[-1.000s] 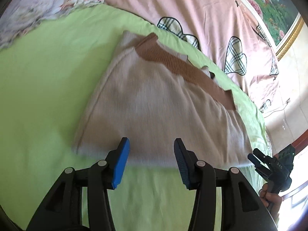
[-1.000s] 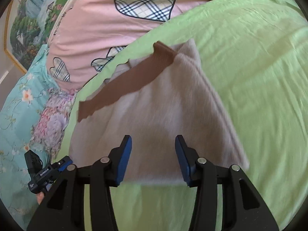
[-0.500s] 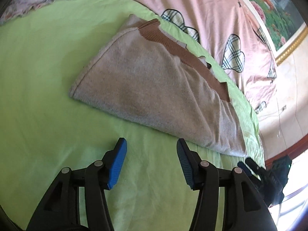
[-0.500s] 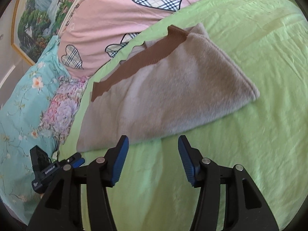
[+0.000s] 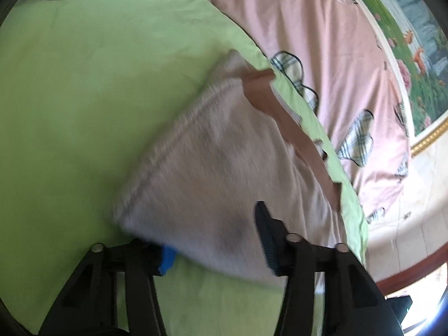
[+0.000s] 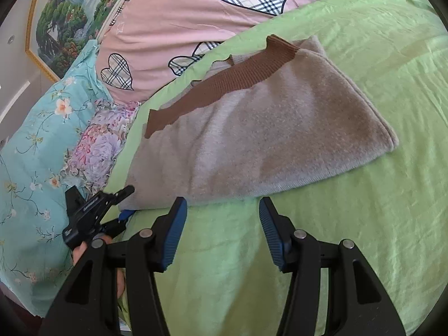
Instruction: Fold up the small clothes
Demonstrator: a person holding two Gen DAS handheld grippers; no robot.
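Observation:
A folded grey knit garment (image 6: 266, 137) with a brown ribbed band (image 6: 224, 84) lies on the green sheet (image 6: 364, 224). In the left wrist view the garment (image 5: 218, 173) is blurred; my left gripper (image 5: 215, 240) is open, one finger under the near corner and the other over it. The left gripper also shows in the right wrist view (image 6: 123, 204) at the garment's left corner. My right gripper (image 6: 221, 226) is open and empty, just short of the garment's near edge.
A pink duvet with plaid hearts (image 6: 182, 19) lies behind the garment. A teal floral pillow (image 6: 42, 140) and a purple floral cloth (image 6: 98, 145) sit at the left. A framed painting (image 6: 64, 14) hangs behind. The bed's edge and floor show in the left wrist view (image 5: 406, 238).
My left gripper has moved forward onto the garment's corner, its fingers now straddling the edge. My right gripper has stayed just short of the near edge.

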